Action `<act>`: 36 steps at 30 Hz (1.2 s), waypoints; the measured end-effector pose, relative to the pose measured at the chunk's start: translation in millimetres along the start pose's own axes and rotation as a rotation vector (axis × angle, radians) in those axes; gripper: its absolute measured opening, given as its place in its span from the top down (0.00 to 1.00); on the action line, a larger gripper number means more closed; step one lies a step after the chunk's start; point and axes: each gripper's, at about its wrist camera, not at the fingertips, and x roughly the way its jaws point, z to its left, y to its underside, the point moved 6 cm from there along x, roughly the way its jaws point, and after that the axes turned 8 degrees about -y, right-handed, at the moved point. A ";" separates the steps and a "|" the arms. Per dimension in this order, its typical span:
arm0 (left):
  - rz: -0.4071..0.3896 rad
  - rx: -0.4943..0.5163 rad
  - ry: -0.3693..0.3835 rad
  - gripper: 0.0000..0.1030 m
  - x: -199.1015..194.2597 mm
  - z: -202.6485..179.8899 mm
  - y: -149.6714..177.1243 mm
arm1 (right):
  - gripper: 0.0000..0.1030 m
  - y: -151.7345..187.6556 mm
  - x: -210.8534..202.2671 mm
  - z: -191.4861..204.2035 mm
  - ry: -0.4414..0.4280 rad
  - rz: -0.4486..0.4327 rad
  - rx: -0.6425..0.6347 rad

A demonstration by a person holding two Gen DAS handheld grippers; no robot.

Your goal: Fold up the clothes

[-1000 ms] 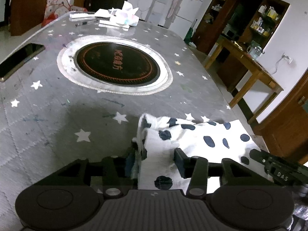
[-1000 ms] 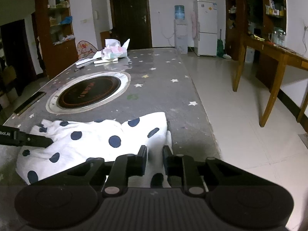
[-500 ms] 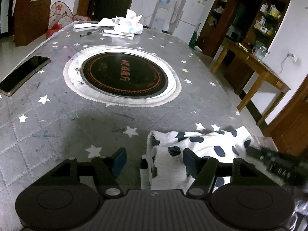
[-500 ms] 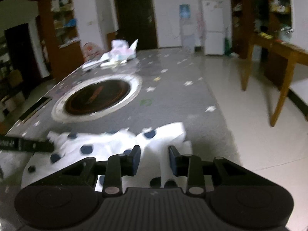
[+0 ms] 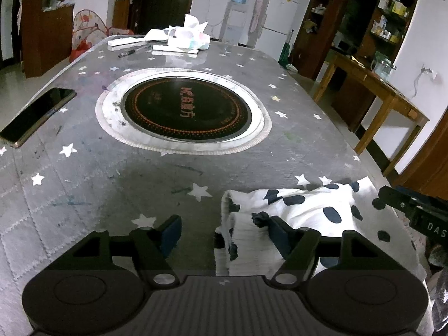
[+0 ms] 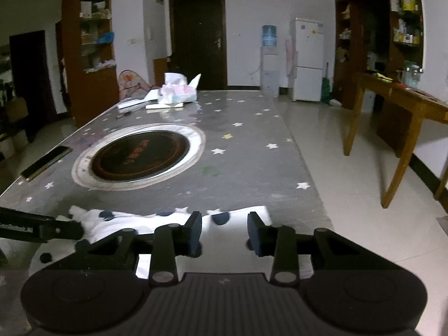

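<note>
Now both tongs stood wide, empty: left tongs (image 5: 224,231) and right tongs (image 6: 224,231) had let go of spotted cloth (image 5: 308,210) gripped second earlier. Cloth lay bunched at near edge of bench (image 5: 112,182); fold seemingly just laid down.

The worktop (image 5: 84,196) wears a grey quilted cover, matt and stitched in squares. At its middle the round cooker (image 5: 184,109) is glossy dark glass, it seems, inside a dull metal ring (image 5: 107,123). Nearer than the cooker, the spotted garment (image 5: 313,210) is soft, creased cloth. The gripper bodies are matt black plastic. Beyond the cooker lies crumpled paper (image 5: 190,32); the floor (image 6: 350,173) is shiny tile.
</note>
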 end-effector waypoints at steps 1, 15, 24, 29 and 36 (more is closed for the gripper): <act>-0.004 0.008 -0.005 0.28 -0.2 -0.4 0.4 | 0.63 1.8 3.1 1.9 -0.018 0.013 0.005; -0.026 0.065 -0.036 0.23 2.7 -4.9 5.5 | 0.55 27.3 31.9 11.5 -0.081 0.130 0.028; -0.058 0.083 -0.046 0.22 -14.3 -2.3 12.6 | 0.53 43.6 -18.0 28.3 -0.126 0.120 -0.023; -0.069 0.091 -0.048 0.20 -23.2 1.3 21.3 | 0.53 58.9 -36.5 30.5 -0.118 0.115 -0.025; -0.073 0.094 -0.064 0.20 -28.1 6.0 26.6 | 0.53 73.5 -40.8 29.4 -0.106 0.116 -0.021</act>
